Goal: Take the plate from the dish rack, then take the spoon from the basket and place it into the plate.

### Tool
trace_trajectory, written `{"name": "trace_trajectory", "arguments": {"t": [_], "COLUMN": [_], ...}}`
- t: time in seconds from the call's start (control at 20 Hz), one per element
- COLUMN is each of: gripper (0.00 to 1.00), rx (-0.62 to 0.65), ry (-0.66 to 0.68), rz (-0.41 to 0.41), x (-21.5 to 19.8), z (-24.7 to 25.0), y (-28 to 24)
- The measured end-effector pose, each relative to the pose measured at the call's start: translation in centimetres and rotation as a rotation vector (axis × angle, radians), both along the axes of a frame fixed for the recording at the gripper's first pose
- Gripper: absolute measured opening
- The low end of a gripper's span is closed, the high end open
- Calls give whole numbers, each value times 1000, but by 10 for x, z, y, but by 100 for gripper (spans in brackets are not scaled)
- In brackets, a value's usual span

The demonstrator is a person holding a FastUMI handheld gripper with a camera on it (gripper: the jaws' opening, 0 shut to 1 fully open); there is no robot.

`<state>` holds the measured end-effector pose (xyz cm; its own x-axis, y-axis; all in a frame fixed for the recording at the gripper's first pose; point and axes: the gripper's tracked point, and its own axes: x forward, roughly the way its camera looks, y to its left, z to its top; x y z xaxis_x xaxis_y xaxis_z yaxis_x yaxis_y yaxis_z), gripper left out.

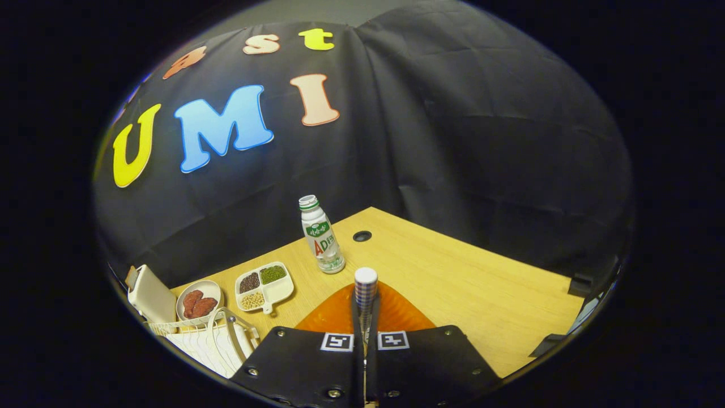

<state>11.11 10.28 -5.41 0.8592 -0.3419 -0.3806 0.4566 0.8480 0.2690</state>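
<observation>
My gripper hangs over the wooden table with its two black fingers pressed together on a spoon. The spoon's handle has a blue-and-white checked pattern and a white rounded end; it sticks out ahead of the fingers, and its bowl is hidden behind them. Directly below the fingers lies the orange plate, flat on the table and partly covered by the gripper body. The white wire dish rack stands to the left of the gripper.
A white drink bottle stands just beyond the plate. Left of it are a divided white dish of beans, a small bowl of red food and a white box. A cable hole is near the table's far corner.
</observation>
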Motion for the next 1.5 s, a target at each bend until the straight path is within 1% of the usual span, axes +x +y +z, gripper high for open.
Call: {"name": "trace_trajectory", "arguments": {"t": [0.2, 0.35, 0.5, 0.65, 0.9, 1.0, 1.2, 1.5], "gripper": [1, 1, 1, 1, 1, 1, 1, 1], "rx": [-136, -216, -268, -272, -263, -257, -259, -288], "ry": [-19, -52, -99, -139, -165, -171, -174, -144], "rz": [14, 38, 97, 190, 385, 451, 547, 677], "x": [-17, -38, -59, -80, -119, -138, -170, -208], "z": [45, 82, 116, 134, 134, 134, 123, 81], "y": [3, 19, 54, 104, 197, 230, 287, 351]}}
